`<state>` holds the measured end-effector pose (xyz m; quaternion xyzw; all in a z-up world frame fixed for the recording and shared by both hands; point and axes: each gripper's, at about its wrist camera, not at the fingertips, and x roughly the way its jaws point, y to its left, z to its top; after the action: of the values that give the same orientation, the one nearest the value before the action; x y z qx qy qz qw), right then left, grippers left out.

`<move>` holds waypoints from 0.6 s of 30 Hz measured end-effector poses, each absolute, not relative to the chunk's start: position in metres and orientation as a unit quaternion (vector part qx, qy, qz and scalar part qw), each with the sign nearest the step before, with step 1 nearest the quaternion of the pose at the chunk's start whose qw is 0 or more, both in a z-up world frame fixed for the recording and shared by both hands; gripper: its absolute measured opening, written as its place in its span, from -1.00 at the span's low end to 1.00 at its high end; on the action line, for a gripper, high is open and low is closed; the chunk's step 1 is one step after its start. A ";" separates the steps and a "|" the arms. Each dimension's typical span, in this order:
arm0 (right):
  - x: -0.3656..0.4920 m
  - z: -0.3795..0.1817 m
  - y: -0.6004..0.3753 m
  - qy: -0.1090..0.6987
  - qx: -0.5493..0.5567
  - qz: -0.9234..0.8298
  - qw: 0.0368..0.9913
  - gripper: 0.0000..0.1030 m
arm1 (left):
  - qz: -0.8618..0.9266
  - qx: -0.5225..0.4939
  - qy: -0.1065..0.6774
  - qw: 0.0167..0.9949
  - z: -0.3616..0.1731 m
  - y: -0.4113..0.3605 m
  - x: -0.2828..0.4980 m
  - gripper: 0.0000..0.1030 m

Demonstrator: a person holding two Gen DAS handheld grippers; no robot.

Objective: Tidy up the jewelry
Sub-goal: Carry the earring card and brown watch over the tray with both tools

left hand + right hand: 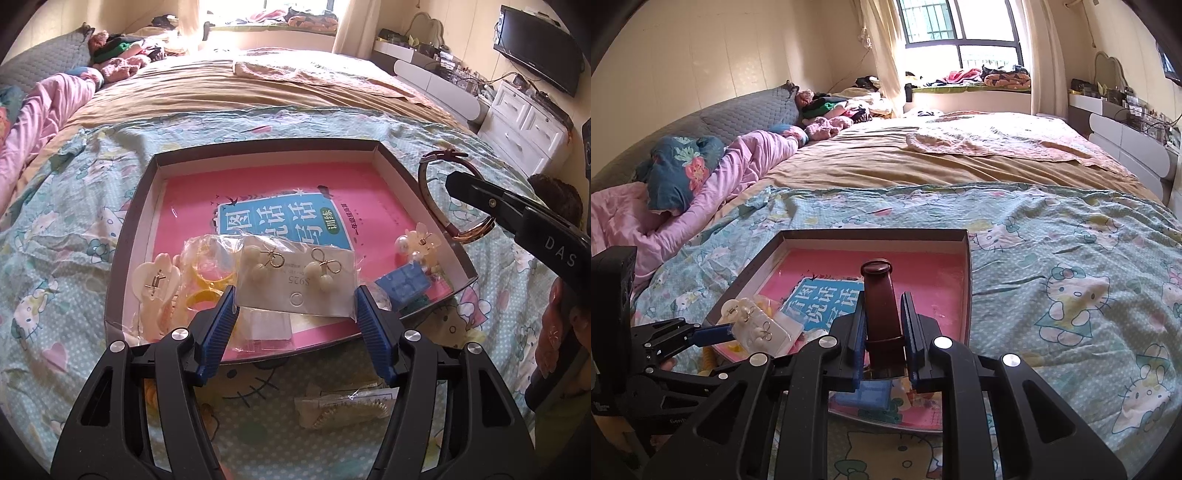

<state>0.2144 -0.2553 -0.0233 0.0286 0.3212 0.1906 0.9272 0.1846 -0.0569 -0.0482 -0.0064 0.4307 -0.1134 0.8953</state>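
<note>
A shallow box tray (pixel 133 206) with a pink book lining lies on the bed. My left gripper (pixel 295 299) is open over its near edge, its jaws on either side of a clear packet of pearl bow earrings (pixel 295 277) that rests in the tray. Cream hair clips (pixel 157 280), yellow rings (pixel 207 273), a flower pearl clip (pixel 421 243) and a small blue box (pixel 402 286) lie in the tray. My right gripper (pixel 882 332) is shut on a brown leather watch strap (pixel 881 302), held above the tray (pixel 964 295); the watch also shows in the left wrist view (pixel 428 192).
A bagged gold hair piece (pixel 343 406) lies on the Hello Kitty sheet (pixel 74 229) in front of the tray. Pink bedding (pixel 738 162) and pillows lie at the left. White drawers (pixel 524 125) stand at the right.
</note>
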 end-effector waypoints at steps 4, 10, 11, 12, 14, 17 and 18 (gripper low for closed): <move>0.211 -0.027 -0.260 0.324 0.030 0.184 0.928 -0.68 | -0.114 -0.007 0.433 0.894 -0.051 -0.057 0.184 0.08; 0.206 -0.031 -0.272 0.327 0.040 0.171 0.928 -0.68 | -0.126 -0.007 0.431 0.894 -0.049 -0.062 0.179 0.08; 0.205 -0.032 -0.274 0.328 0.042 0.169 0.929 -0.68 | -0.130 -0.005 0.430 0.894 -0.048 -0.064 0.178 0.08; 0.204 -0.033 -0.276 0.328 0.044 0.168 0.929 -0.68 | -0.133 -0.003 0.429 0.894 -0.047 -0.066 0.177 0.08; 0.203 -0.035 -0.279 0.331 0.048 0.165 0.928 -0.68 | -0.135 0.001 0.429 0.893 -0.047 -0.070 0.178 0.08; 0.202 -0.038 -0.283 0.333 0.052 0.159 0.928 -0.68 | -0.134 0.003 0.431 0.892 -0.049 -0.071 0.180 0.08; 0.202 -0.039 -0.284 0.334 0.053 0.158 0.928 -0.68 | -0.133 0.004 0.432 0.892 -0.051 -0.072 0.181 0.08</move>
<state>0.2020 -0.2844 -0.0391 0.0535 0.3341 0.1576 0.9277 0.1806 -0.0717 -0.0506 0.0044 0.4322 -0.1326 0.8920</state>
